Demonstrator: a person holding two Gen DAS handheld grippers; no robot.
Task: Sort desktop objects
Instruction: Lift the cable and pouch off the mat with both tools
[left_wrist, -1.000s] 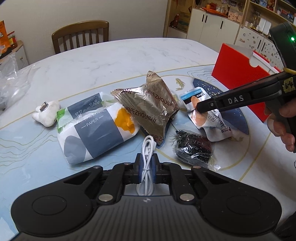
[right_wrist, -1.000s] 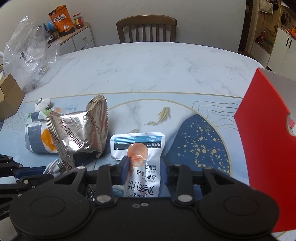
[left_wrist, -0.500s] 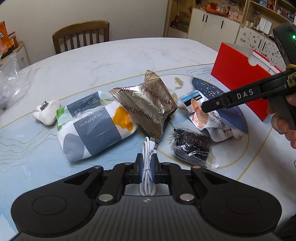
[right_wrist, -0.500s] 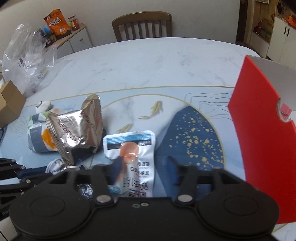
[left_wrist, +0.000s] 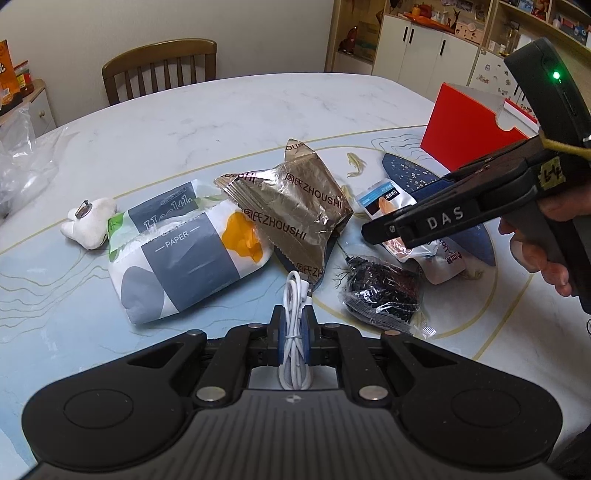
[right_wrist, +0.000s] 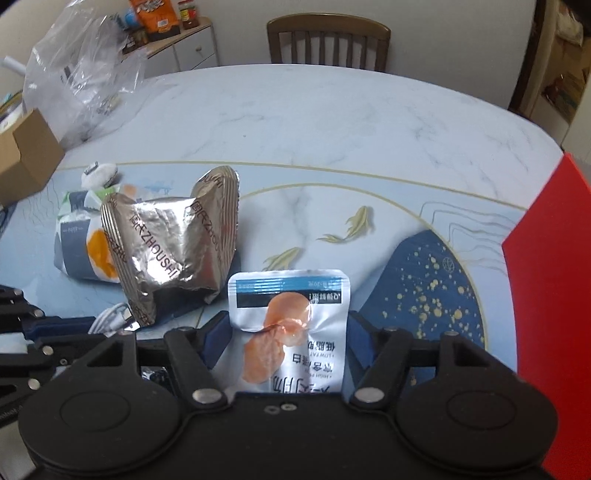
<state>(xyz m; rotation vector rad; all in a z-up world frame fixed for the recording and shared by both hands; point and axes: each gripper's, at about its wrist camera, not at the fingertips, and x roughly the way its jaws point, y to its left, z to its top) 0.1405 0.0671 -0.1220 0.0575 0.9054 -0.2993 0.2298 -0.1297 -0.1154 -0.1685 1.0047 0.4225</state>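
My left gripper (left_wrist: 294, 325) is shut on a coiled white cable (left_wrist: 294, 317), held low over the table. My right gripper (right_wrist: 286, 325) stands open around a white snack pouch with an orange picture (right_wrist: 291, 314); its fingers are apart on either side. In the left wrist view the right gripper (left_wrist: 384, 230) hovers over that pouch (left_wrist: 384, 197). A silver foil bag (left_wrist: 295, 206) lies mid-table, a tissue pack (left_wrist: 184, 254) to its left, a black-filled clear packet (left_wrist: 384, 291) in front, and a white plush toy (left_wrist: 90, 221) at far left.
A red box (left_wrist: 465, 129) stands at the right of the table, also in the right wrist view (right_wrist: 546, 295). A clear plastic bag (right_wrist: 81, 70) and a cardboard box (right_wrist: 26, 155) sit at the far left. A wooden chair (right_wrist: 328, 44) stands behind the table.
My right gripper opened from its grip on the snack pouch and its jaws now stand wide around it. My left gripper lifted the cable slightly and stayed shut.
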